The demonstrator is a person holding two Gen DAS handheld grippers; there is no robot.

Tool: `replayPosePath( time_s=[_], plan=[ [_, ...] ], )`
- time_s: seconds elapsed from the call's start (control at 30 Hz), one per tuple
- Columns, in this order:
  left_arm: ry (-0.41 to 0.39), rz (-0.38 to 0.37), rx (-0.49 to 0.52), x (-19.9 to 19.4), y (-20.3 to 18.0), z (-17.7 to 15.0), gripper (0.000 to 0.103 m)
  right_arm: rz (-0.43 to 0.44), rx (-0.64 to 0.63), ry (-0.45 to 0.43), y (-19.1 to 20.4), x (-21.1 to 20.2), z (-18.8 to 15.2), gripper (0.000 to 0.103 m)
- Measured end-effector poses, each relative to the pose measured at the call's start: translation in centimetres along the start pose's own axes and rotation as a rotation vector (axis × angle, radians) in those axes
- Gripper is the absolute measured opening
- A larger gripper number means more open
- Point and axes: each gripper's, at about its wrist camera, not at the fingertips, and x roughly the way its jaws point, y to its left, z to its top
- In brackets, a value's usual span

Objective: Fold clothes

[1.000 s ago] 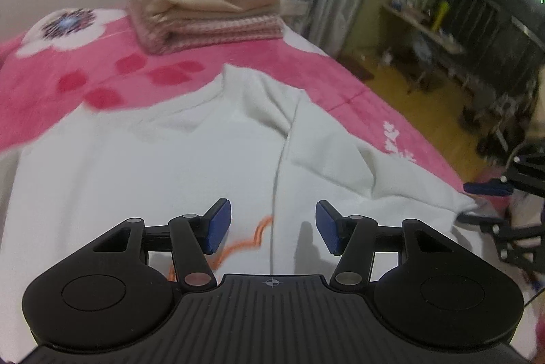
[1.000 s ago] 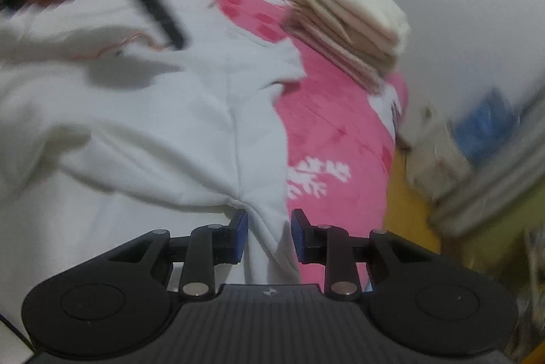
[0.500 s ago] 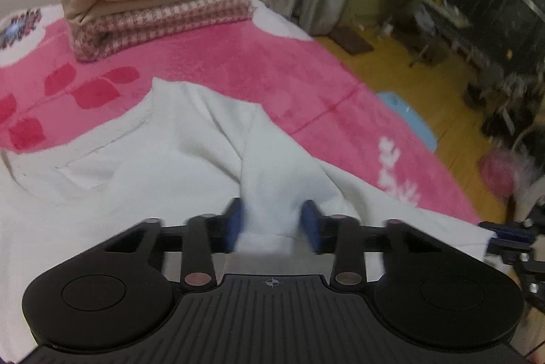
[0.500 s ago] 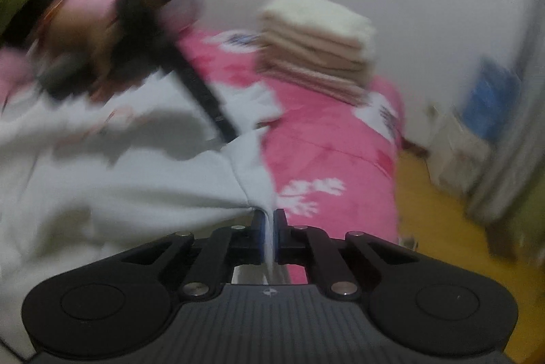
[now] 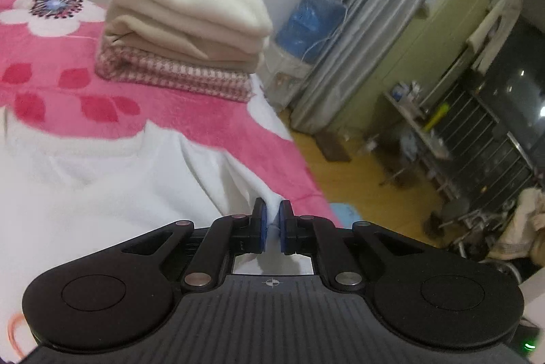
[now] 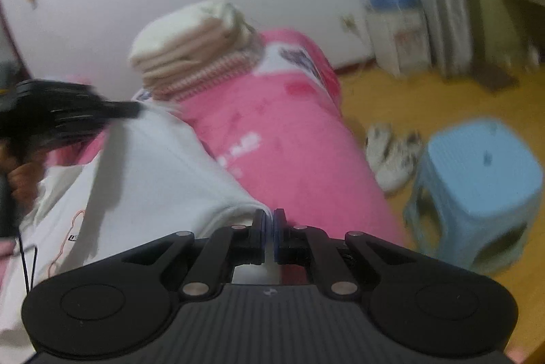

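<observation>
- Left wrist: the left tool (image 5: 271, 221), apart a second before, had pinched a fold of the white top (image 5: 112, 193), which lay on the bed (image 5: 211, 112) below the stack (image 5: 184, 20).
- Right wrist: the right tool (image 6: 269, 229) had likewise clamped the top's (image 6: 153, 166) edge, so folding could begin.
</observation>
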Motion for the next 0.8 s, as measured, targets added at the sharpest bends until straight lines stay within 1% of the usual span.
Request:
replayPosePath(
  time_s=[0.03,0.1,0.17,0.23,0.33,0.37,0.4,0.43,0.47,0.53,0.57,0.63,0.7,0.77,0.8],
  plan=[
    [0.004,0.013,0.012,-0.3,-0.1,-0.5,0.005,0.019,0.039,0.001,-0.7,0.0,-0.2,0.003],
    [0.010,0.046,0.032,-0.7,-0.1,-1.2,0.005,0.048,0.067,0.000,-1.4,-0.2,-0.3,0.003],
    [0.010,0.073,0.032,-0.7,0.2,-1.3,0.005,0.080,0.072,0.014,-1.8,-0.3,0.2,0.005],
    [-0.009,0.089,0.029,-0.7,0.4,-1.2,0.005,0.116,0.076,0.017,-2.2,-1.1,1.6,0.007],
    [-0.069,0.072,0.008,-0.4,0.4,-1.1,0.005,0.160,0.072,-0.043,-2.2,-2.8,4.5,0.009],
    [-0.096,0.066,0.003,-0.3,0.2,-1.1,0.005,0.174,0.064,-0.061,-2.0,-3.1,5.7,0.017],
    [-0.123,0.060,-0.004,-0.1,0.1,-1.2,0.005,0.188,0.048,-0.061,-1.8,-2.8,7.1,0.024],
    [-0.146,0.053,-0.010,0.2,-0.1,-1.4,0.005,0.199,0.024,-0.048,-1.3,-2.1,8.8,0.037],
    [-0.165,0.041,-0.014,0.5,-0.4,-1.7,0.005,0.214,0.003,-0.029,-0.8,-1.1,10.5,0.042],
    [-0.202,0.023,-0.012,1.1,-0.8,-2.2,0.005,0.279,0.029,0.035,0.0,2.1,13.5,0.044],
    [-0.211,0.023,0.008,1.4,-1.1,-2.6,0.005,0.317,0.053,0.072,0.4,3.9,15.1,0.045],
    [-0.218,0.023,0.035,1.9,-1.5,-3.3,0.005,0.355,0.116,0.171,1.3,8.5,17.6,0.045],
    [-0.214,0.020,0.063,2.1,-1.7,-4.0,0.005,0.356,0.135,0.276,2.5,13.1,19.1,0.046],
    [-0.209,0.010,0.087,2.3,-1.8,-4.4,0.005,0.356,0.121,0.385,4.7,17.1,19.6,0.046],
    [-0.208,0.005,0.095,2.3,-1.8,-4.5,0.005,0.370,0.125,0.435,5.6,18.6,19.6,0.046]
  ],
)
